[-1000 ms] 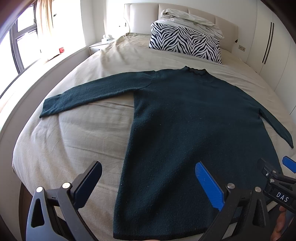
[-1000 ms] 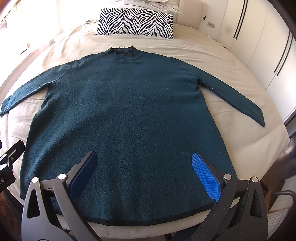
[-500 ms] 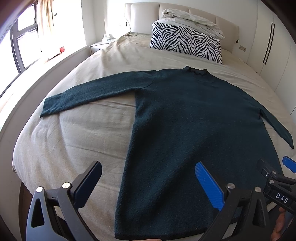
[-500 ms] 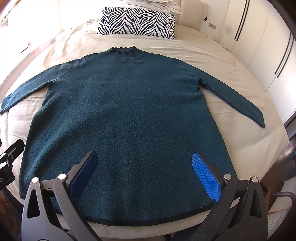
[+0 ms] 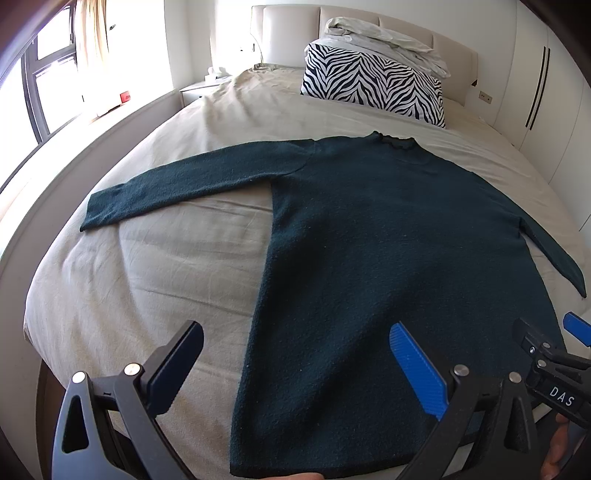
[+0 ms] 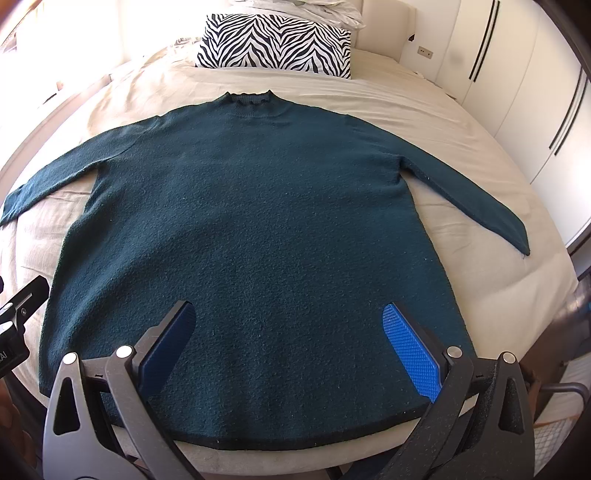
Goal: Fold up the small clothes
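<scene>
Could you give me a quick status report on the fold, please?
Left gripper open, right gripper open, both empty. Sweater flat on bed, sleeves spread. Nothing in the way.

We see sweater [image 6: 251, 229]: teal knit, fuzzy, pilled, matt, hem edged in darker ribbing. Bedsheet [image 5: 147, 280]: beige woven cloth, creased, matt. Zebra pillow [image 6: 275, 42]: smooth printed cloth. We note left gripper [image 5: 295, 362] and right gripper [image 6: 291, 343]: matt black plastic, silvery metal bolts, blue textured pads [image 6: 410, 347]. Headboard [image 5: 354, 18]: smooth cream upholstery. Wardrobe doors [image 6: 517, 74]: white, faint sheen.
</scene>
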{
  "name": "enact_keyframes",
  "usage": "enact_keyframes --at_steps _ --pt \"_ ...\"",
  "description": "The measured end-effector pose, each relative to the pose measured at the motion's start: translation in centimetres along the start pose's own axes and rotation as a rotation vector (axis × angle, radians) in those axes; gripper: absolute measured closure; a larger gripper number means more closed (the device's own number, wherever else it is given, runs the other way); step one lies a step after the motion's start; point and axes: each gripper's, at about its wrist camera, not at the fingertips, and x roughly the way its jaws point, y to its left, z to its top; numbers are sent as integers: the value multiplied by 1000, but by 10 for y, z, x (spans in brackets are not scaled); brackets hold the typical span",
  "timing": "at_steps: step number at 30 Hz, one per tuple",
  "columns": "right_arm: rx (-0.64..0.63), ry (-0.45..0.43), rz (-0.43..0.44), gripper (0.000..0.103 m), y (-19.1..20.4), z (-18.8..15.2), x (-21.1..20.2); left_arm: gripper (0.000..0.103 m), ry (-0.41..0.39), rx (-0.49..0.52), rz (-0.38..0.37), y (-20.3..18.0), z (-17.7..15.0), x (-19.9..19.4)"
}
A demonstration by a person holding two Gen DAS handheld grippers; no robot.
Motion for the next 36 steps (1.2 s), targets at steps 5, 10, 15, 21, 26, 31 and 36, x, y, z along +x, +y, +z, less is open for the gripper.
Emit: enact_keyframes --at_steps 5,10,15,21,26,31,36 --pt "0 1 1 0 1 0 0 0 0 -3 0 1 0 0" --pt "0 0 2 0 2 -1 0 0 1 -9 3 3 -3 1" --pt "0 2 3 0 4 -3 1 0 1 -10 3 4 -3 0" --pt "0 4 4 0 4 -3 2 0 5 -14 2 3 -4 2" --pt "1 6 6 0 5 -4 2 0 8 -24 -2 4 -6 2" --pt "-1 10 9 0 5 -6 6 0 7 -26 2 4 -6 2" --pt "0 10 10 0 5 -5 6 0 1 -7 28 0 -6 1"
